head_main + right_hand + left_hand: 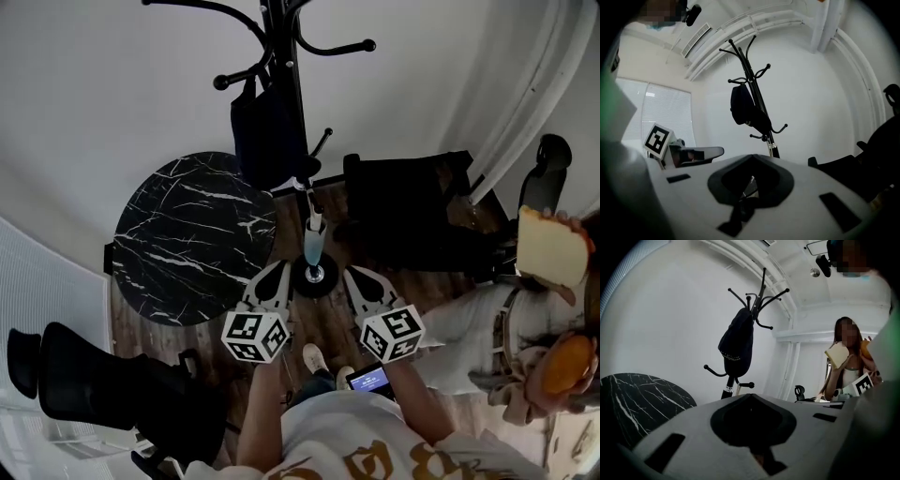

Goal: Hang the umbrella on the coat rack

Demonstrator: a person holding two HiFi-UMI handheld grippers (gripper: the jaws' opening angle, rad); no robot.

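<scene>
– White curved wall (112, 84) behind, wood-plank floor (328, 323) underfoot. Start with the tools: condition?

– Jaws of the left gripper (277, 271) are together, nothing between them. Jaws of the right gripper (353, 274) are likewise closed and empty. The two are held side by side, apart, tips towards the coat rack (282, 56), touching nothing.

– Obstructions?

– Each gripper view is half filled by that gripper's own grey body, which blocks the rack's lower pole and its round black base (330, 281) (only the head view shows those). The head view cuts off the rack's top. A dark bag (267, 131) hangs by its strap from an upper hook and covers part of the pole.

– Task item?

– The umbrella (314, 248) is slim, pale blue and furled. It stands upright close along the lower pole, between the two gripper tips in the head view. It narrows downward to a silvery end at the base, and a whitish upper part reaches just under the lower hooks. Whether its handle sits over a hook cannot be made out.

– Surroundings?

– A round black marble table (187, 234) is near the rack's left, a black chair (403, 216) to its right. A second person (487, 328), partly cut off at the right edge, holds a pale slab (551, 246).
</scene>
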